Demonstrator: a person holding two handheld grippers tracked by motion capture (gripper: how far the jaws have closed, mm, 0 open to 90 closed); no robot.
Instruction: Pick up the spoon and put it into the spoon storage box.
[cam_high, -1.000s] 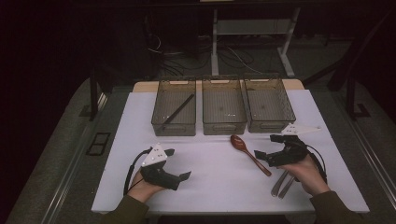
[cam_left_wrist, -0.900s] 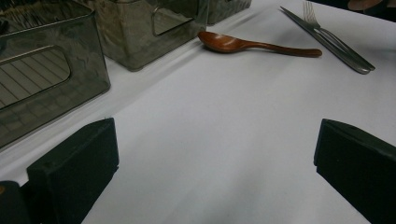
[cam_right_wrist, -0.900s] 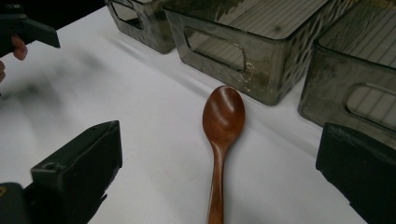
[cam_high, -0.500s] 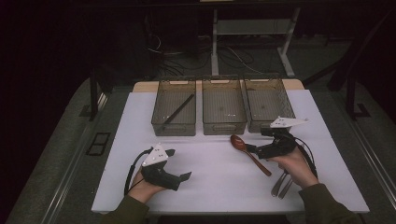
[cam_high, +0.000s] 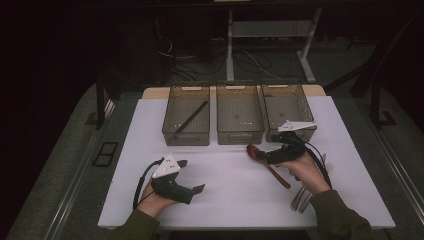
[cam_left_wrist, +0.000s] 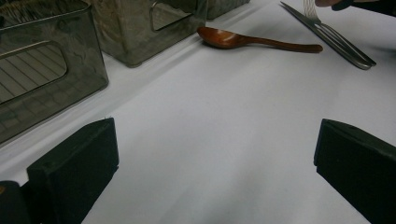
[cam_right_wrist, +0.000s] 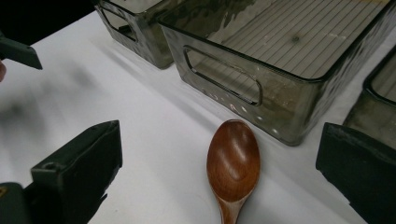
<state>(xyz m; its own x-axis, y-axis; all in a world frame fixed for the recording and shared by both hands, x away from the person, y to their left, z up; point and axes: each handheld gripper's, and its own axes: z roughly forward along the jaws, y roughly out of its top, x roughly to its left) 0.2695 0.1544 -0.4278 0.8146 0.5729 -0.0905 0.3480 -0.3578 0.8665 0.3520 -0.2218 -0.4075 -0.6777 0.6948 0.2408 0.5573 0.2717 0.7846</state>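
A brown wooden spoon (cam_high: 268, 166) lies on the white table, its bowl close to the front of the middle bin (cam_high: 239, 116). My right gripper (cam_high: 264, 156) hovers open over the spoon's bowl end. In the right gripper view the spoon bowl (cam_right_wrist: 233, 161) lies between the two spread jaws, untouched. My left gripper (cam_high: 192, 176) rests open at the front left, empty. The left gripper view has the spoon (cam_left_wrist: 252, 41) far off beyond my open left gripper (cam_left_wrist: 215, 154).
Three smoky clear bins stand in a row at the back; the left bin (cam_high: 186, 117) holds a black stick (cam_high: 191, 116), and the right bin (cam_high: 286, 107) is behind my right hand. Metal cutlery (cam_high: 300, 197) lies at the front right, beside the right forearm.
My right gripper has moved left and forward, from beside the spoon's handle to over its bowl end. The left gripper has stayed put.
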